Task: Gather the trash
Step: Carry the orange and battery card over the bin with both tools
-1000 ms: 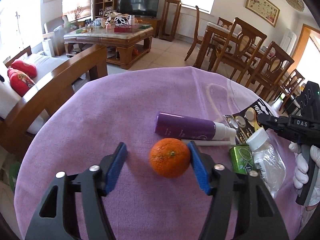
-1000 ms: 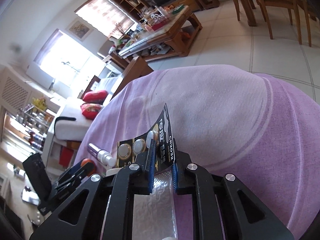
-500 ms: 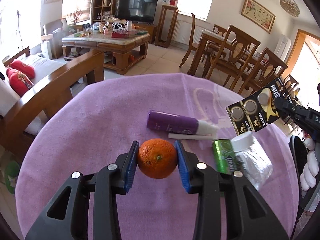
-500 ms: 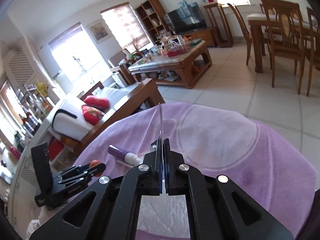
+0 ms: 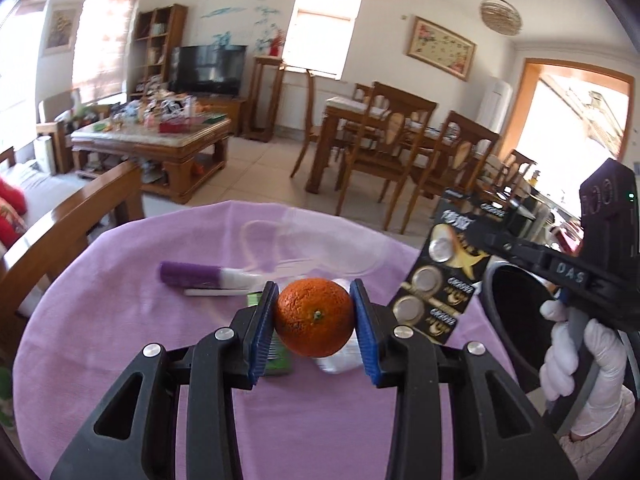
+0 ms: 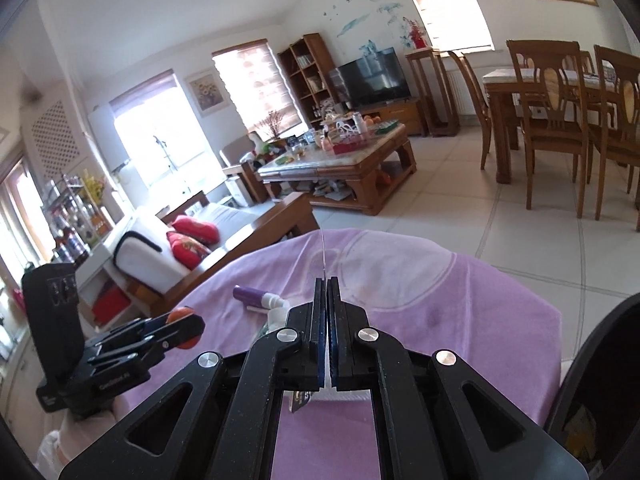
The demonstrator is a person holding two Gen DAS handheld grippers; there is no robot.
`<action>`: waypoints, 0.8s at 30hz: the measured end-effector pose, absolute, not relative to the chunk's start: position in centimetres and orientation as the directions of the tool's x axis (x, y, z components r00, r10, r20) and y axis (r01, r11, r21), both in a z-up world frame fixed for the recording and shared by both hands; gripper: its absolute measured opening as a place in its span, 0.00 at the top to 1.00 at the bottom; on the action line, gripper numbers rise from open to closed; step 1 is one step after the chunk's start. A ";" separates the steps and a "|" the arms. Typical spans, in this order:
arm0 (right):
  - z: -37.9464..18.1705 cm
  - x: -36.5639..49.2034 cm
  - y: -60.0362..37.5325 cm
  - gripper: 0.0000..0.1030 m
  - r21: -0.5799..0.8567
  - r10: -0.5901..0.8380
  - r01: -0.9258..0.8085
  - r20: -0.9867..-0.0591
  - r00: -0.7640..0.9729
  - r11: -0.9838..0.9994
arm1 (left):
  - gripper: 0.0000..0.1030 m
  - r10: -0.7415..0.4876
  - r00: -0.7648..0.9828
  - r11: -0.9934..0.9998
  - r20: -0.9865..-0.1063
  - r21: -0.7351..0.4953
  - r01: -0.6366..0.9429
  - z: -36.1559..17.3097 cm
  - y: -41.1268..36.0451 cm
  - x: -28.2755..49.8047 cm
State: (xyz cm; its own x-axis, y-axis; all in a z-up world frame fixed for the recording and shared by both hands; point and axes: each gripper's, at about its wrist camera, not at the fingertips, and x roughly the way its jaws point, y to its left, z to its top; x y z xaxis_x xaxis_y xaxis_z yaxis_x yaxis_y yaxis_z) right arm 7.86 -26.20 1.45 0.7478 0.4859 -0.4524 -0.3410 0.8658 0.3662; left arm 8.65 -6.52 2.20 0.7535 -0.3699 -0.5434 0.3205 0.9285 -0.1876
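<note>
My left gripper (image 5: 314, 318) is shut on an orange (image 5: 314, 317) and holds it above the purple tablecloth (image 5: 120, 320). My right gripper (image 6: 327, 284) is shut on a black coin-battery card (image 5: 434, 280), seen edge-on in the right wrist view (image 6: 322, 252) and held up at the right in the left wrist view. A purple tube (image 5: 204, 274), a white stick (image 5: 216, 292), a green tin (image 5: 276, 354) and a clear plastic bottle (image 5: 340, 360) lie on the cloth, partly hidden by the orange. A dark bin opening (image 5: 516, 320) is at the table's right edge.
A wooden chair back (image 5: 68, 232) stands at the table's left. Dining chairs (image 5: 400, 136) and a coffee table (image 5: 156, 140) stand beyond on the tiled floor. The bin rim (image 6: 600, 380) shows at the lower right in the right wrist view.
My left gripper closed on the orange and lifted it off the cloth. My right gripper raised the battery card and moved it right, over toward the bin.
</note>
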 end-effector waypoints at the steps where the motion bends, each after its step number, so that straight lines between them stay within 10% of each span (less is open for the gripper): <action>1: 1.6 7.0 -27.3 0.98 0.367 0.480 -0.335 -0.445 0.756 0.868 | 0.64 -0.382 0.752 0.923 -0.538 -0.181 0.339 2.4 -7.6 8.2; 24: -2.5 -6.8 -51.8 0.98 0.306 0.140 0.007 -0.457 0.878 0.952 | 0.64 -0.642 0.496 0.697 -0.584 -0.174 0.696 0.0 -30.4 3.9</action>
